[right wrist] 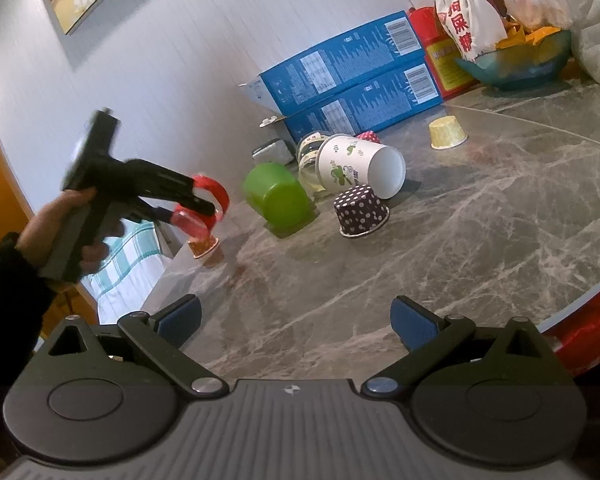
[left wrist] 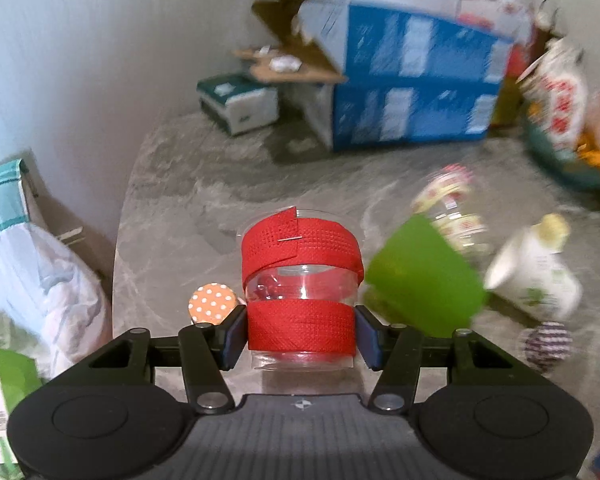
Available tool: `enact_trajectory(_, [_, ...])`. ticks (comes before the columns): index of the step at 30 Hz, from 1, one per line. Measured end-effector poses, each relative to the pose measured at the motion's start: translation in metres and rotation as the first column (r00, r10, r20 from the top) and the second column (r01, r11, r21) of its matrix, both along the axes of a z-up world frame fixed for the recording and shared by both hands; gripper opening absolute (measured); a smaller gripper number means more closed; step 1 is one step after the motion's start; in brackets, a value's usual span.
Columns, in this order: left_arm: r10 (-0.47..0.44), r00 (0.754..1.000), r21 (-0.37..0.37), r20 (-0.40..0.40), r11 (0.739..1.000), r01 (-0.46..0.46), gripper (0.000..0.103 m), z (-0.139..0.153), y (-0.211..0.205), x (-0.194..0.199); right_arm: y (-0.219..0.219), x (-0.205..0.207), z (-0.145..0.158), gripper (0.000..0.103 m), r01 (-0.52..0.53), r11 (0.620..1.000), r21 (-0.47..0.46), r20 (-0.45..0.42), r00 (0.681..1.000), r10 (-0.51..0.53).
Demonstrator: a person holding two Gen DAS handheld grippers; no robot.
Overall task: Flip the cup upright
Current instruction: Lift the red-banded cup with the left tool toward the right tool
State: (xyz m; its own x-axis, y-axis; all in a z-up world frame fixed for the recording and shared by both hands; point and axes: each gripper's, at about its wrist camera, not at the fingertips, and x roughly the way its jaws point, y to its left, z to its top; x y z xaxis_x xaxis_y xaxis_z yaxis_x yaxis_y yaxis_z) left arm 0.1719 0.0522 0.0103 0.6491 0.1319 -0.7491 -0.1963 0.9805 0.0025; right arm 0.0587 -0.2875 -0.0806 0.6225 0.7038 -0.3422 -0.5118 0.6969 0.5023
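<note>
Only one bit of writing I can actually read from here

From my right wrist cam, the white cloth bag (right wrist: 469, 22) sitting in the teal glass bowl (right wrist: 516, 67) has big red Chinese characters running down it, and the last one looks like 糖 to me; the ones above it I can't make out for sure. The two stacked blue boxes (right wrist: 354, 84) have barcodes and blocks of white print, all too small for me to read, and the red-and-yellow box (right wrist: 446, 62) beside them has yellow label text I can't read either. My left wrist cam is too blurred for any lettering.
</note>
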Motion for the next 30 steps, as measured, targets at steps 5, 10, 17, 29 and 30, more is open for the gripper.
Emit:
enact_trajectory(5, [-0.050, 0.980, -0.095, 0.195, 0.993, 0.070, 0.059, 0.016, -0.015, -0.070, 0.002, -0.006, 0.006, 0.102, 0.009, 1.000, -0.004, 0.029, 1.000, -0.009])
enact_trajectory(10, [-0.084, 0.918, -0.111, 0.388, 0.984, 0.137, 0.059, 0.003, -0.051, -0.135, 0.003, -0.014, 0.024, 0.102, 0.045, 0.998, -0.050, 0.064, 0.997, -0.042])
enact_trajectory(17, [-0.067, 0.818, -0.046, 0.571, 0.992, 0.114, 0.059, -0.040, -0.095, -0.172, -0.003, -0.026, 0.046, 0.102, 0.112, 0.991, -0.080, 0.111, 0.989, -0.102])
enact_trajectory(29, [-0.080, 0.888, -0.069, 0.452, 0.990, 0.125, 0.059, -0.052, -0.106, -0.182, -0.006, -0.046, 0.047, 0.102, 0.153, 0.981, -0.119, 0.108, 0.984, -0.141])
enact_trajectory(30, [-0.084, 0.916, -0.086, 0.392, 0.988, 0.128, 0.059, -0.048, -0.104, -0.178, -0.006, -0.046, 0.047, 0.102, 0.155, 0.980, -0.123, 0.106, 0.984, -0.142])
